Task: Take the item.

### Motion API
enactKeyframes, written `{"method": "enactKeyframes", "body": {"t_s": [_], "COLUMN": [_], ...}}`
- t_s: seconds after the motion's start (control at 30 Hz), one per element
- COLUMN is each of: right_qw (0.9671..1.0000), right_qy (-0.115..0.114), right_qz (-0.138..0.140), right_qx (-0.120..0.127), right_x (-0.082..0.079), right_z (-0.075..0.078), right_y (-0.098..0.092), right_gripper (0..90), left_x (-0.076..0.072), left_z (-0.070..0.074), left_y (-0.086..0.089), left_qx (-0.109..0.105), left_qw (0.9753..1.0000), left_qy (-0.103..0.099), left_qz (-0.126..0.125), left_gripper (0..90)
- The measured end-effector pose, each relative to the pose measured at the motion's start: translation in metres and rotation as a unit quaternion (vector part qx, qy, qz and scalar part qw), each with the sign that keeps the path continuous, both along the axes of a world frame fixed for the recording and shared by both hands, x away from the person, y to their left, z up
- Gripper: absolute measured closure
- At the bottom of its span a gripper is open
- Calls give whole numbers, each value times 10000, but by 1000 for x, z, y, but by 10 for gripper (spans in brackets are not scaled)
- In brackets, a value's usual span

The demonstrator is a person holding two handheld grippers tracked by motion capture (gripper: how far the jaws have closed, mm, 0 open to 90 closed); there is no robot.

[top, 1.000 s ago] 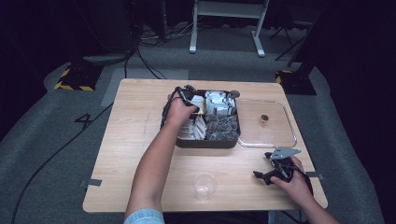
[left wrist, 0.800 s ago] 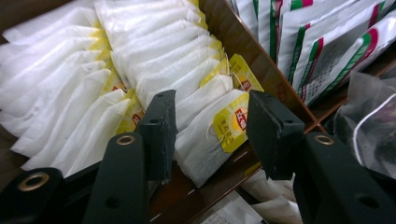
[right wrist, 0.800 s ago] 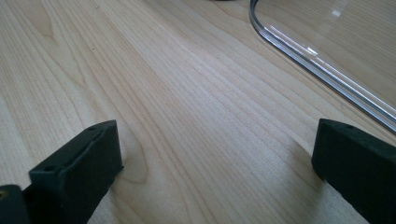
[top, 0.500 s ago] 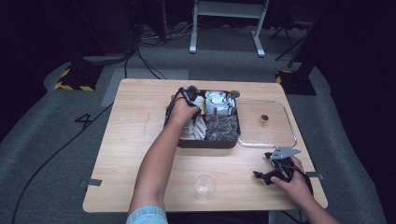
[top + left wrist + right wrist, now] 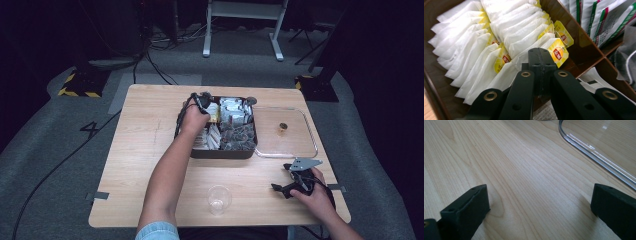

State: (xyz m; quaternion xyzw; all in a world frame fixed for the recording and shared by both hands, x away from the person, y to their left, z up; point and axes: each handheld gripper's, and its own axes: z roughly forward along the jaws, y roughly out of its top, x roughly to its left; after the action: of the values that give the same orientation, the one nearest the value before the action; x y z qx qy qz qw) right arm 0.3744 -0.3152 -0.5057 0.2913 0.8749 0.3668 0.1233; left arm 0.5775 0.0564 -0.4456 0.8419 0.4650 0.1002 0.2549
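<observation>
Fingers pressed together among tea bags; yellow tags, possibly Lipton.

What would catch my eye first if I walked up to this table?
Probably the dark compartment box at the table's middle, packed with white tea bags bearing yellow tags. The left gripper hangs over them, jaws together. Near the front edge stands a small clear cup; the right gripper rests open beside it.

Lighting: overhead, table bright, surroundings dark. Glare on clear lid. Soft shadows; near jaws slightly blurred.
</observation>
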Motion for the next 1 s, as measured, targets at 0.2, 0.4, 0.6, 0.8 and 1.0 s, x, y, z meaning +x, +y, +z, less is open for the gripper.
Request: {"method": "enactKeyframes", "body": {"t_s": [0.2, 0.4, 0.6, 0.8, 1.0], "right_qw": [10000, 10000, 10000, 10000, 10000], "right_qy": [0, 1, -1, -8, -4], "right_qz": [0, -1, -1, 1, 0], "right_qx": [-2, -2, -1, -3, -1], "right_x": [0, 0, 0, 0, 0], "right_z": [0, 0, 0, 0, 0], "right_y": [0, 0, 0, 0, 0], "right_gripper": [19, 19, 19, 19, 19], "left_x": [-4, -9, -15, -21, -32], "left_z": [10, 23, 36, 48, 62], "left_y": [3, 6, 9, 13, 24], "left_qx": [-128, -281, -509, -709, -1124], "left_qw": [9997, 9988, 9970, 9948, 9883], "left_qy": [-209, -405, -580, -734, -1027], "left_qz": [-15, -10, -16, -76, -71], "left_gripper": [900, 900, 900, 900, 900]}}
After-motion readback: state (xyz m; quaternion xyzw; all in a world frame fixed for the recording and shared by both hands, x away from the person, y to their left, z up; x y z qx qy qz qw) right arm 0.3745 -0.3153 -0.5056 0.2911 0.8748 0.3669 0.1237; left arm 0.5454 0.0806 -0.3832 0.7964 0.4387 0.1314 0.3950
